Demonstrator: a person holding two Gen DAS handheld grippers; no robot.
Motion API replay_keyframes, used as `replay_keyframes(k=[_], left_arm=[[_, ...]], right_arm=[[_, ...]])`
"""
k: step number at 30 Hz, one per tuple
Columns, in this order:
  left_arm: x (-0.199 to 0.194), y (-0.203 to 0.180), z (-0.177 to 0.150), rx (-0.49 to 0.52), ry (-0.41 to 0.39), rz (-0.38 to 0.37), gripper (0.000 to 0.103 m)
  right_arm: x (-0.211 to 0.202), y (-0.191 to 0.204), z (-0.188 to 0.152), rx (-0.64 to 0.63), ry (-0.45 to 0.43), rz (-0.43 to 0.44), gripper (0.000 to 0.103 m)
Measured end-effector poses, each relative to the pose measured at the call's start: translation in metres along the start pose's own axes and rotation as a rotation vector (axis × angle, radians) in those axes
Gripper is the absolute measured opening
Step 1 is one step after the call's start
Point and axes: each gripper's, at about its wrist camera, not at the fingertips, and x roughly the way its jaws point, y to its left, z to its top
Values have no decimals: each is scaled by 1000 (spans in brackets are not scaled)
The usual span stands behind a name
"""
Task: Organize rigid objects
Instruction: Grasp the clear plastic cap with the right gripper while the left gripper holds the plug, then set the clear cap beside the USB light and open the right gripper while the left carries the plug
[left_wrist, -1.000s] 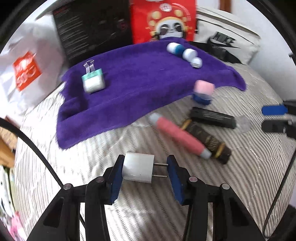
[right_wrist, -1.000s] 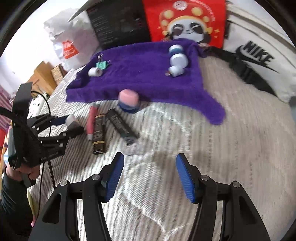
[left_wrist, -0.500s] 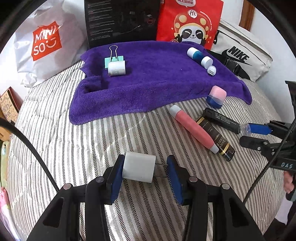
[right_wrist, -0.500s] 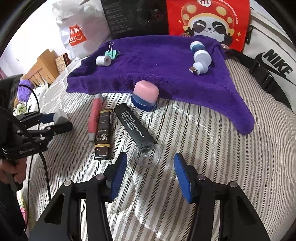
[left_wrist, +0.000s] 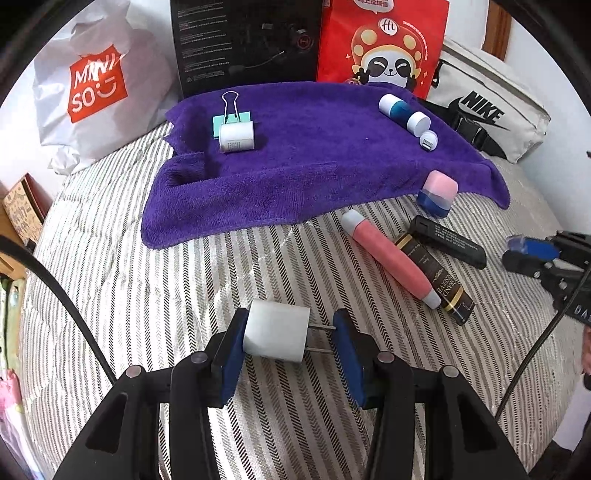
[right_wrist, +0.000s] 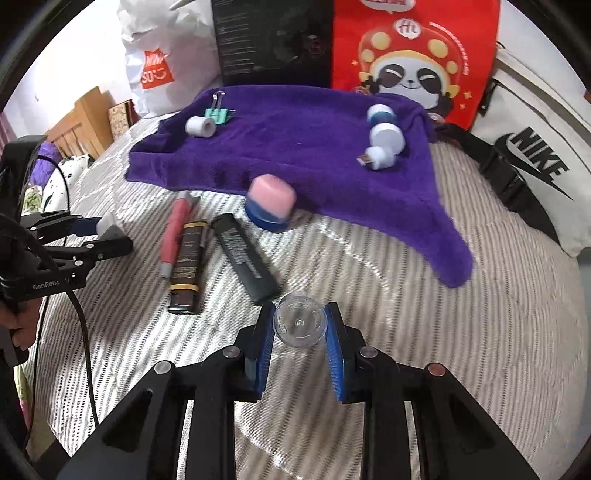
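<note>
My left gripper (left_wrist: 291, 338) is shut on a white plug adapter (left_wrist: 277, 336), held above the striped bed. My right gripper (right_wrist: 300, 332) is shut on the clear end cap (right_wrist: 300, 325) of a black tube (right_wrist: 245, 260). A purple towel (left_wrist: 314, 155) lies at the back with a white roll (left_wrist: 236, 137), a green binder clip (left_wrist: 231, 114), a blue-and-white bottle (left_wrist: 402, 110) and a small white USB plug (left_wrist: 428, 140). Off the towel lie a pink-and-blue eraser (left_wrist: 436, 194), a pink tube (left_wrist: 389, 258) and a dark brown tube (left_wrist: 436, 280).
Behind the towel stand a white Miniso bag (left_wrist: 96, 92), a black box (left_wrist: 243, 40), a red panda bag (left_wrist: 384, 40) and a white Nike bag (left_wrist: 487, 107). The striped bedcover (left_wrist: 184, 295) spreads around. A black cable (left_wrist: 55, 291) runs at the left.
My right gripper has moved forward and closed on the clear end cap of the black tube. My left gripper stays shut on the plug adapter and has shifted only slightly.
</note>
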Motion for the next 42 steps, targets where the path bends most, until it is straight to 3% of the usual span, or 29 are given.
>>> replay_keyframes(k=[11,27,42], left_arm=[[-2,9,7,-61,12,-34,43],[-30,13,28,-106,-65,-28,43],[-28,34,63,-120,-95,-44,43]], right_arm=[[-5,-15,5,38,8,28,27],[-19,-28,42,51,-52,61,27],[-11,-41,80,48,-65,24,27]])
